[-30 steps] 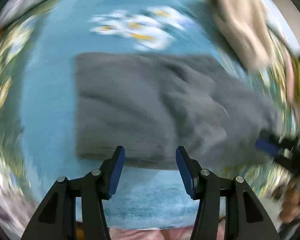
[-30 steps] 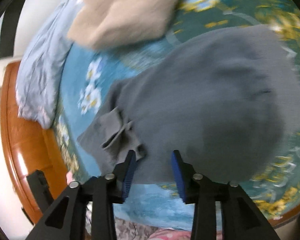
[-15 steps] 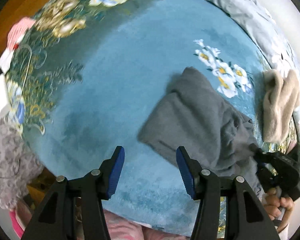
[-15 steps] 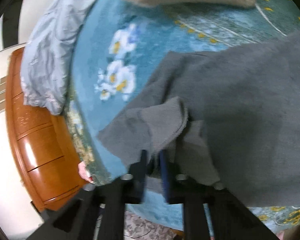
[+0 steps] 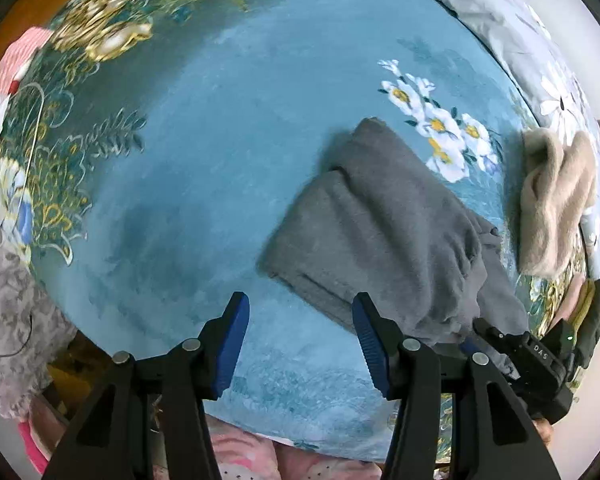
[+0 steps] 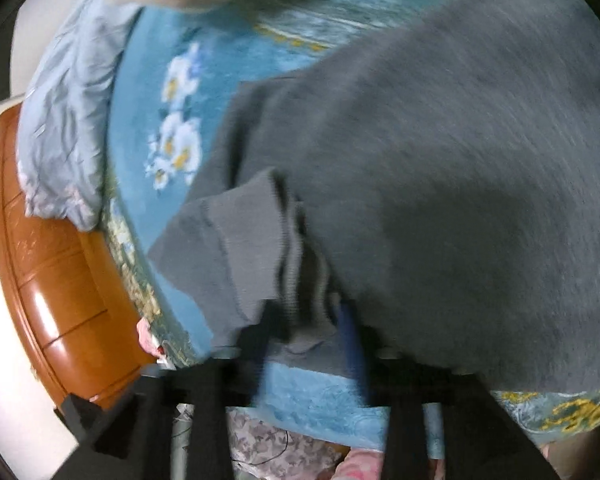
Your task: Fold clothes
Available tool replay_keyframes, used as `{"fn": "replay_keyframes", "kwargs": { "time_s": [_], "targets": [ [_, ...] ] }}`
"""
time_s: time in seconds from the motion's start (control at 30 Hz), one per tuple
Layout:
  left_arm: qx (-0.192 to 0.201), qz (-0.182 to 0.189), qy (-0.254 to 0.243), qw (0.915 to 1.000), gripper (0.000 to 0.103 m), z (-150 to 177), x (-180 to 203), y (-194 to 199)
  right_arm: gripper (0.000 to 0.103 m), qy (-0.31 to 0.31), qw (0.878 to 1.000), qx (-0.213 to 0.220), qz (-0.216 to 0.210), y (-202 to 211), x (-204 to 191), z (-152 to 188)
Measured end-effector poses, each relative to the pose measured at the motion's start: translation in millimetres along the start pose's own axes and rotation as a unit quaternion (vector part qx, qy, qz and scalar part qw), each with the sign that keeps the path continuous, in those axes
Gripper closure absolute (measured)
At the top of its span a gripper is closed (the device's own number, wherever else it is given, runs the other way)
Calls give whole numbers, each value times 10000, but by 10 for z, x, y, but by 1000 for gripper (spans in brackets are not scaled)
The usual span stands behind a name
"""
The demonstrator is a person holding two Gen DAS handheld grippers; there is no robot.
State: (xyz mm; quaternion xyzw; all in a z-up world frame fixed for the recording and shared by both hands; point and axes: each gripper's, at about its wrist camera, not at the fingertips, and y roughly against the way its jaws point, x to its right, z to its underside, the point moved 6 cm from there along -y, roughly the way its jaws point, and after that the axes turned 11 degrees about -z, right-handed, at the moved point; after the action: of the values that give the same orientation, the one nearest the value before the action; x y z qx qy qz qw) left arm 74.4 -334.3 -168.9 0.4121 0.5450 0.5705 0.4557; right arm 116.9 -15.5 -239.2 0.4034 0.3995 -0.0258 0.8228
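Observation:
A grey knit garment (image 5: 380, 232) lies partly folded on the blue flowered blanket (image 5: 204, 168). My left gripper (image 5: 298, 314) hangs open just above the blanket, off the garment's near left edge, with nothing between its fingers. In the left wrist view my right gripper (image 5: 516, 356) sits at the garment's lower right corner. The right wrist view is blurred. There the grey garment (image 6: 460, 200) fills the picture, and the right gripper (image 6: 310, 320) has its jaws opening, with the ribbed hem (image 6: 296, 264) lying loosely between them.
A beige sweater (image 5: 552, 200) lies to the right of the grey garment. A pale blue quilt (image 6: 68, 100) is bunched at the bed's far side against a wooden bed frame (image 6: 60, 280). White and pink items (image 5: 4, 92) sit at the blanket's left edge.
The left gripper swung off the grey garment to the bare blanket beside it and stayed open. The right gripper moved in low, shut on the hem, then its jaws parted again.

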Motion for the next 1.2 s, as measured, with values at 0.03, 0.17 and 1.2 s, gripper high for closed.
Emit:
{"fn": "replay_keyframes", "kwargs": {
  "time_s": [0.03, 0.17, 1.2],
  "targets": [
    [7, 15, 0, 10000, 48, -14, 13, 10, 50, -101, 9999, -11, -55, -21, 22, 4],
    [9, 38, 37, 10000, 48, -42, 42, 42, 50, -492, 9981, -63, -358, -126, 98, 3],
    [35, -128, -273, 9995, 48, 135, 252, 197, 84, 549, 9968, 507, 267, 374, 27, -91]
  ]
}}
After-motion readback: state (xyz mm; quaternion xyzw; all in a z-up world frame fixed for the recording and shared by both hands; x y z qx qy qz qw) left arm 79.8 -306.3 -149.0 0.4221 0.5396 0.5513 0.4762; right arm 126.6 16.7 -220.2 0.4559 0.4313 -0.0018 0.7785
